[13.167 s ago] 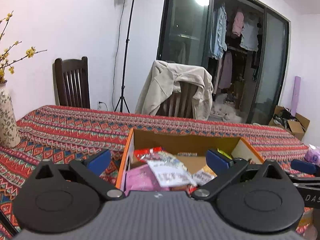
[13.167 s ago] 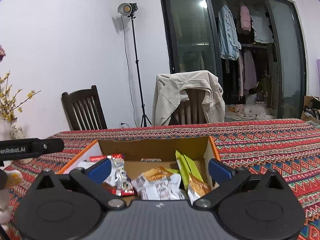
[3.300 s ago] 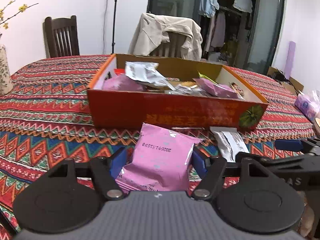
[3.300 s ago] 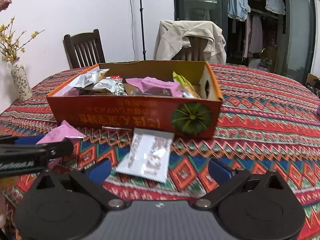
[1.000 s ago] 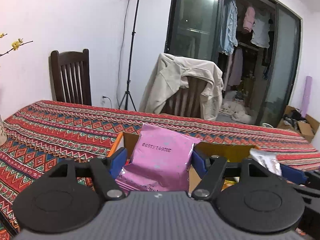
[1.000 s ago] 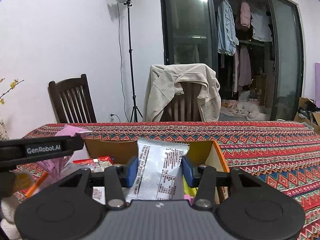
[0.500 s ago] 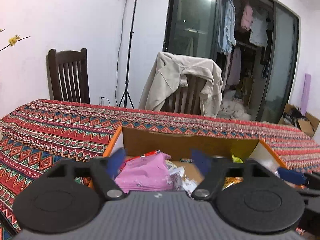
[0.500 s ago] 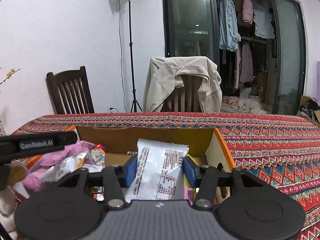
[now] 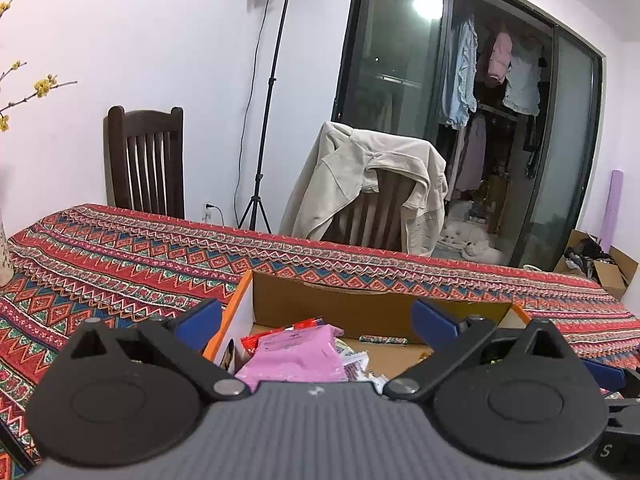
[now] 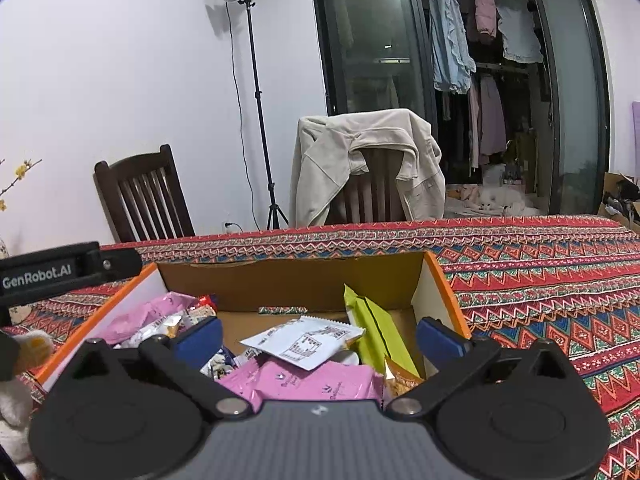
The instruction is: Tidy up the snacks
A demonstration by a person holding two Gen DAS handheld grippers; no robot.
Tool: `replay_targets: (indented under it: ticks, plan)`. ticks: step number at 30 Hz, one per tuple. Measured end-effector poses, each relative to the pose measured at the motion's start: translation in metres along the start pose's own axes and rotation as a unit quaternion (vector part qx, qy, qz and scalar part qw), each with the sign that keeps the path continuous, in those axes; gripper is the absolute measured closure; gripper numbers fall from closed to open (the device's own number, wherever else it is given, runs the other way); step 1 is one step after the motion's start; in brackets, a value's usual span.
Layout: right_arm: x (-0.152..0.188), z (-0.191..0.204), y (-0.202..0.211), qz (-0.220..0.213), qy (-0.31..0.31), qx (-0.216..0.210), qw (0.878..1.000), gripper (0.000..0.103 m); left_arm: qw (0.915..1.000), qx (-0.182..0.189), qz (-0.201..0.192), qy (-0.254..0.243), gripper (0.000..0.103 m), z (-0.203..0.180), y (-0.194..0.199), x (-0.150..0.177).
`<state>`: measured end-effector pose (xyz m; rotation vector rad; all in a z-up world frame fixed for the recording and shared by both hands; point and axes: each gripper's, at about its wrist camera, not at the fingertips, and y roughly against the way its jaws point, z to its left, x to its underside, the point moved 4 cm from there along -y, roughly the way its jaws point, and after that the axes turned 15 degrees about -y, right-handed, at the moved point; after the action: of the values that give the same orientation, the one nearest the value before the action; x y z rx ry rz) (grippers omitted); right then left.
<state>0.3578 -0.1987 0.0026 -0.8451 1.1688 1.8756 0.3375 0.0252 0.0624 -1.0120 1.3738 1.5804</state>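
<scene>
An orange cardboard box (image 9: 360, 300) of snack packets stands on the patterned tablecloth. My left gripper (image 9: 316, 320) hovers over the box's left end, its jaws opening wide with nothing gripped. A pink packet (image 9: 296, 356) lies loose in the box just under it. Over the right end, my right gripper (image 10: 320, 336) has its jaws opening too. A white packet (image 10: 308, 340) lies flat on the pile below, free of the pads. Around it are another pink packet (image 10: 316, 386), a green packet (image 10: 372, 332) and a pink one (image 10: 152, 312) at the left.
The box wall (image 10: 288, 284) sits mid-table. Behind the table stand a chair draped with a beige jacket (image 9: 368, 188), a dark wooden chair (image 9: 146, 160) and a light stand (image 9: 272, 92). The left gripper's black body (image 10: 60, 270) shows at the right wrist view's left edge.
Both grippers spread their jaws. The pink packet dropped from the left gripper into the box, and the white packet fell from the right gripper onto the pile.
</scene>
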Motion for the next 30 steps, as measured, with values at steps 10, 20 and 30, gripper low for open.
replay_targets:
  ticks: [10, 20, 30]
  plan:
    - [-0.01, 0.018, 0.055, -0.028, 0.021, -0.013, 0.999, 0.0, 0.9997, 0.01, -0.019, -0.009, 0.0, 0.003, 0.054, -0.014]
    - [0.023, 0.013, 0.116, -0.02, 0.037, -0.016, 0.999, 0.0, 0.9991, 0.033, -0.021, -0.019, 0.0, 0.01, 0.113, 0.012]
    - [0.066, 0.0, 0.153, 0.005, 0.031, -0.027, 0.999, 0.0, 0.9993, 0.027, -0.011, -0.023, 0.0, 0.019, 0.153, 0.067]
